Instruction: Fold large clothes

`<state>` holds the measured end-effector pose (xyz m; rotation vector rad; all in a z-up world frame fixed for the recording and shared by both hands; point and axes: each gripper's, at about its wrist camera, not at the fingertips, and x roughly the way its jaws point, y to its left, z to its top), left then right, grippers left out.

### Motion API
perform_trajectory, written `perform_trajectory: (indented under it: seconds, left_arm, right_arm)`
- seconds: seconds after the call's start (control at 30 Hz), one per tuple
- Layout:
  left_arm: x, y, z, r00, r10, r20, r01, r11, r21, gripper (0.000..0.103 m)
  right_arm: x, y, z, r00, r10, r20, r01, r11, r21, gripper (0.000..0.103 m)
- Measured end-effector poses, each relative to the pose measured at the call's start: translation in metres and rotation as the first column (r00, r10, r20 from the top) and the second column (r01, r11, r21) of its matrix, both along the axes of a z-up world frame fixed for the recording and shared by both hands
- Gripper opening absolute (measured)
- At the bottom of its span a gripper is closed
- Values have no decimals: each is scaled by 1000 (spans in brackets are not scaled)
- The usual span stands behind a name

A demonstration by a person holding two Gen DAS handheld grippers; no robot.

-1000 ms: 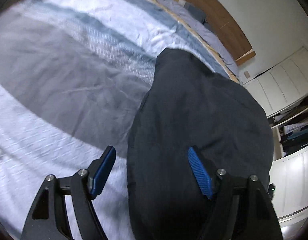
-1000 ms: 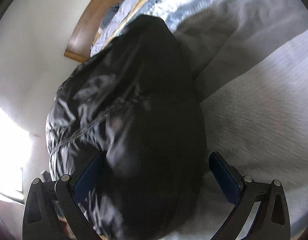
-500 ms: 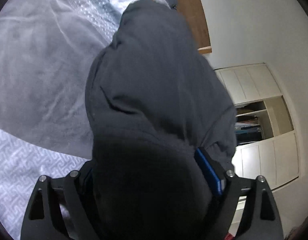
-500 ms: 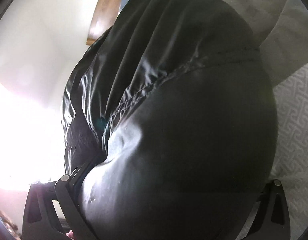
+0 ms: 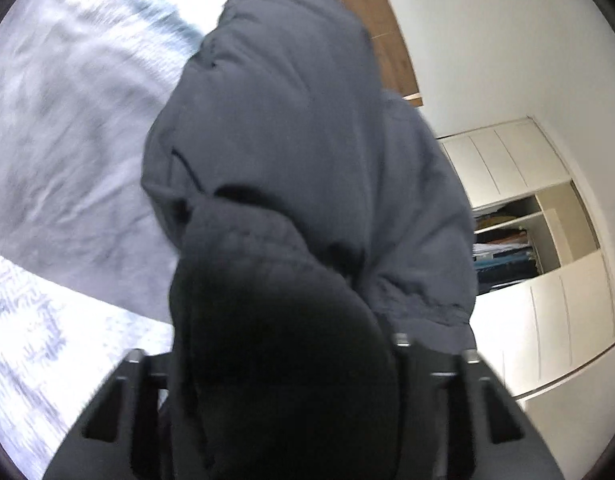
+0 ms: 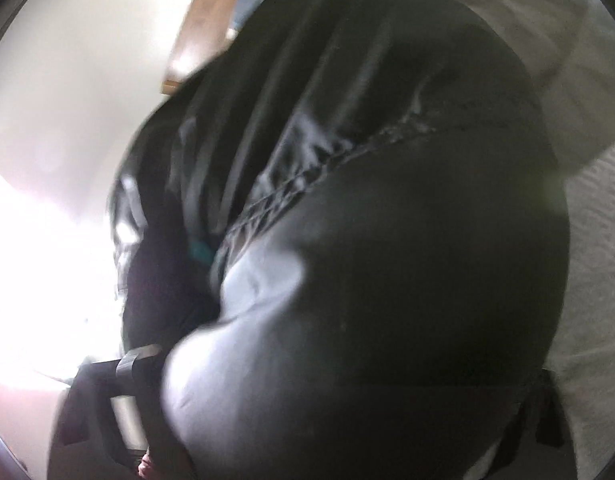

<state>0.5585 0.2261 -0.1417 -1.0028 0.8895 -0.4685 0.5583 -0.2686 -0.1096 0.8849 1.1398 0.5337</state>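
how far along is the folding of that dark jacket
Early. No finished fold shows. In hand: the jaws of both grippers have just been closing with the bunched dark jacket between them, left gripper and right gripper; the pads are hidden. Left: spreading it on the bed and folding.

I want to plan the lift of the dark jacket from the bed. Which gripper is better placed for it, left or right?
Probably left. The left gripper has just been closing, and a narrow bunch of the dark jacket sits between its jaws. The right gripper, also closing, faces a much bulkier fold, and its fingers are hidden.
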Motion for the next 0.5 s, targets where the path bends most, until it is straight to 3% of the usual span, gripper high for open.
perform_trajectory:
  seconds: [0.07,0.17,0.37,0.5]
  left_arm:
    - [-2,-6,20,1000,9,28,-9,1000,19,25]
    - [-6,-16,53,996,21,83,-24,999,27,20]
    - [-30,-24,125,981,21,191,-23,1000,8,20]
    - [-61,-14,154,974,25,223,-25,1000,-2,20]
  right_arm:
    - [-1,5,20,999,5,44,-5,1000,11,53]
    - [1,24,66,990,40,136,-36,999,-30,43]
    - [-4,44,155,951,63,302,-55,998,-36,37]
    - [-27,48,198,929,66,364,-67,998,-11,37]
